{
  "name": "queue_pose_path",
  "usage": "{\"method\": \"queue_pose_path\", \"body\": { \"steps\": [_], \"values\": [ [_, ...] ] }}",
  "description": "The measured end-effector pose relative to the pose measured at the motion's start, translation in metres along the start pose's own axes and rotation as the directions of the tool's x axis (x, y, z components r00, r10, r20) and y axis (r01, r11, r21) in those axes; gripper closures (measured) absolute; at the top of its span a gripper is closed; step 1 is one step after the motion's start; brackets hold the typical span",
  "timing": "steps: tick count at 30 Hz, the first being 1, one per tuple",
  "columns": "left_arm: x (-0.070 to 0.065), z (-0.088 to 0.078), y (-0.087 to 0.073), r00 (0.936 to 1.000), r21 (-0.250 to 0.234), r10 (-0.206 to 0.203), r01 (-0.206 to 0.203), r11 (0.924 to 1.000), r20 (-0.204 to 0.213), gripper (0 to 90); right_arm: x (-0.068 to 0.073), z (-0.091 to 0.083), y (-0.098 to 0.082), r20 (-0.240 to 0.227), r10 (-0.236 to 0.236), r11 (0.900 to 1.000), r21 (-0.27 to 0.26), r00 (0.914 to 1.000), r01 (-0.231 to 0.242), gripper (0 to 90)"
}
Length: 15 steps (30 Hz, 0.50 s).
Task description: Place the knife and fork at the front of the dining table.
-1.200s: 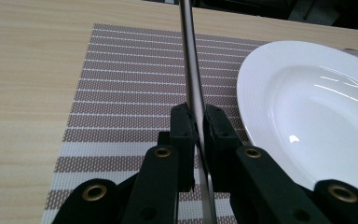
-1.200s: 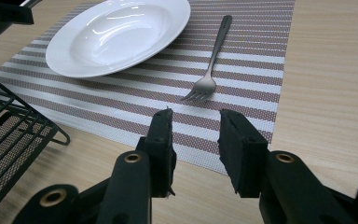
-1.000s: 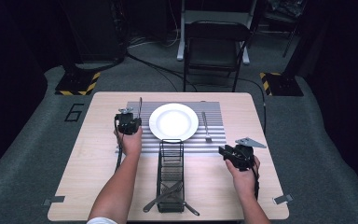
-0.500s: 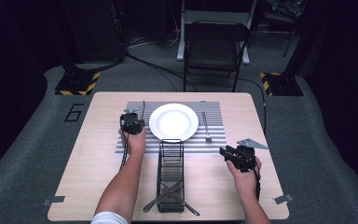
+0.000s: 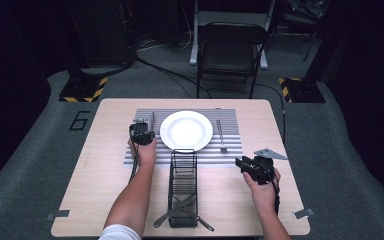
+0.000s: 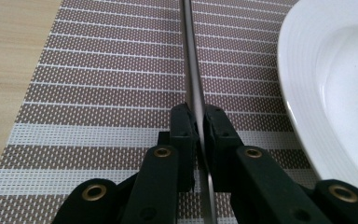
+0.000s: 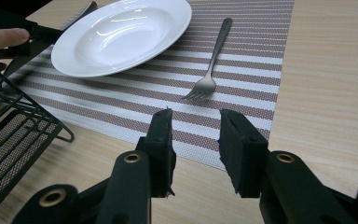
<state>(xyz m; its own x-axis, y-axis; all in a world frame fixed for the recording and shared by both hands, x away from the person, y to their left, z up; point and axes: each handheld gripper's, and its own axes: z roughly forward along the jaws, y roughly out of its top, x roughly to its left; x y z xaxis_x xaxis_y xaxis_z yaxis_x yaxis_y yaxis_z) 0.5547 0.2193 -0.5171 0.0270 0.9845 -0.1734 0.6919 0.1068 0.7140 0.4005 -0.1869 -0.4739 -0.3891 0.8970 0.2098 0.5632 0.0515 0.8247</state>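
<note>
- left hand-held gripper (image 6: 196,126) is clamped on a slim silver table knife (image 6: 192,70), held low over the brown-and-white striped woven placemat (image 6: 98,93) at nine o'clock of the round white ceramic plate (image 5: 186,129).
- right hand-held gripper (image 7: 193,135) hangs with jaws apart and empty, at four o'clock of the plate, near the silver metal fork (image 7: 212,60).
- step, i judge: setting the knife down beside the plate; next, lower it flat and let go.

We log: knife (image 6: 193,79) – smooth polished metal | plate (image 7: 121,32) – glossy white glazed ceramic | placemat (image 6: 98,84) – woven matt mesh, brown and white stripes | fork (image 7: 212,65) – brushed metal | table (image 7: 335,70) – matt pale wood grain | rack (image 5: 182,185) – black wire metal | left tongs (image 6: 196,126) – matt black plastic, brass-coloured rivets.
</note>
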Motion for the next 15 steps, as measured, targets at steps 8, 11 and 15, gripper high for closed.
{"method": "queue_pose_path", "body": {
  "steps": [8, 11, 15],
  "values": [
    [0.0010, 0.0022, 0.0012, 0.9999, -0.007, 0.015, -0.015, 0.9999, 0.003, 82.9, 0.0000, 0.0003, 0.0000, -0.003, 0.001, 1.000, -0.001, 1.0000, -0.001, 64.7],
    [0.0003, 0.0028, 0.0018, 0.9998, -0.006, 0.017, -0.017, 0.9998, 0.002, 82.7, 0.0000, 0.0006, -0.0002, -0.003, 0.002, 1.000, 0.001, 1.0000, -0.002, 64.7],
    [0.0005, 0.0028, 0.0020, 1.0000, -0.004, 0.007, -0.007, 1.0000, 0.003, 82.5, 0.0000, 0.0001, -0.0001, -0.006, 0.003, 1.000, 0.000, 1.0000, -0.003, 64.7]
  ]
}}
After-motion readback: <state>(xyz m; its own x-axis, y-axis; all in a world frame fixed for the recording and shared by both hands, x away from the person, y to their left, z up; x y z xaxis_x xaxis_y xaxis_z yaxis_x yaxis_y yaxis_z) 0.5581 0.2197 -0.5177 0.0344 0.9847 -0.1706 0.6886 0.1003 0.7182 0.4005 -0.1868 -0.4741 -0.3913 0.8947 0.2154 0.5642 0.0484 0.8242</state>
